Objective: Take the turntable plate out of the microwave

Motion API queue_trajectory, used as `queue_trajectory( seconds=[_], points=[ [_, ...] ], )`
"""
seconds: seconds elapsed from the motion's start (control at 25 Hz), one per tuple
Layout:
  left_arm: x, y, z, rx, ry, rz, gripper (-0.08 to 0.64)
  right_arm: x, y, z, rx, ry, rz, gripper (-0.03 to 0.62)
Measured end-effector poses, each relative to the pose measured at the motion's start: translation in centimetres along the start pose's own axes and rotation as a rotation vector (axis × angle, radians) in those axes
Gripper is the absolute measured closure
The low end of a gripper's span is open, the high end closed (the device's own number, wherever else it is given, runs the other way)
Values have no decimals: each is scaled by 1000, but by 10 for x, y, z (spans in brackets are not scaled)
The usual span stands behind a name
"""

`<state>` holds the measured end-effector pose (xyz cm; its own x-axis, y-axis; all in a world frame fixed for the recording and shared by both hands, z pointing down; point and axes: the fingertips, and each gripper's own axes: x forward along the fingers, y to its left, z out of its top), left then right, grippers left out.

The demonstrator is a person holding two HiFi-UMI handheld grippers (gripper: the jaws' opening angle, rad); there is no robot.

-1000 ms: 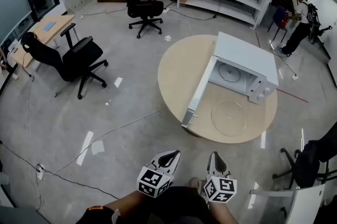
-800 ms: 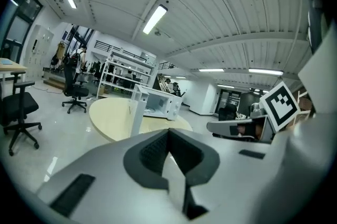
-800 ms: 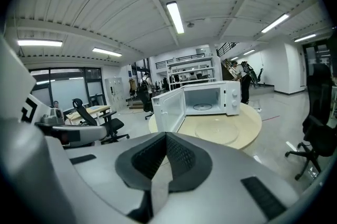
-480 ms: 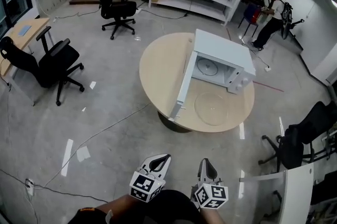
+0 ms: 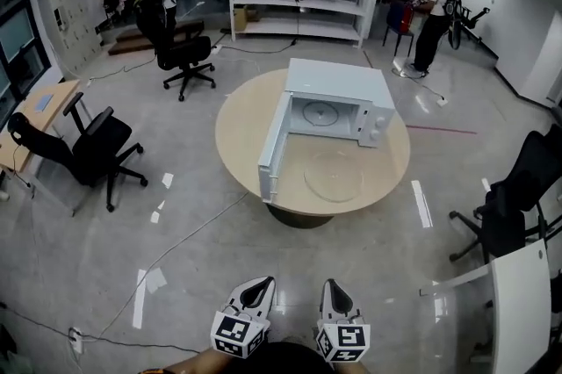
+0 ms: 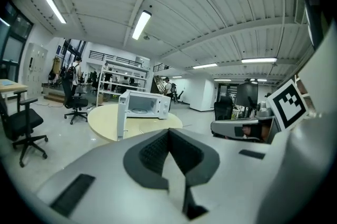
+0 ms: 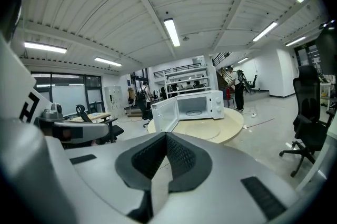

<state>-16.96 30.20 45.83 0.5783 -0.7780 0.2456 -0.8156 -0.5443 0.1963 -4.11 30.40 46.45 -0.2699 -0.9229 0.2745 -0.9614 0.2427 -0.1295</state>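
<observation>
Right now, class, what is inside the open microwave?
A round ring on the cavity floor of the microwave; nothing else shows. The glass plate lies outside on the table. Whatever sits under the ring is covered.

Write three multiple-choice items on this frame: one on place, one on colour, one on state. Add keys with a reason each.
1. Where does the glass turntable plate lie?
A. on the round table, in front of the microwave
B. inside the microwave
C. on the floor

2. What colour is the microwave?
A. black
B. red
C. white

3. How does the microwave door stand?
A. shut
B. swung open
C. taken off

Keys:
1 A: the clear disc rests on the tabletop in front of the open cavity.
2 C: the casing is white in the head view and in both gripper views.
3 B: the door stands out from the cavity's left side and the inside is in view.
</observation>
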Motion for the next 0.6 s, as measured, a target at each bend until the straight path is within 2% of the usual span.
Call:
queue_trajectory(
  seconds=[0.2,0.36,0.6],
  points=[
    [-22,-37,-18,40,36,50,514,-32,-9,-13,-21,-6,39,575],
    [-34,-46,-25,56,39,92,514,-47,-9,-16,-24,-18,58,575],
    [-42,-58,-14,91,0,69,514,-72,-4,-10,-39,-41,23,575]
  ],
)
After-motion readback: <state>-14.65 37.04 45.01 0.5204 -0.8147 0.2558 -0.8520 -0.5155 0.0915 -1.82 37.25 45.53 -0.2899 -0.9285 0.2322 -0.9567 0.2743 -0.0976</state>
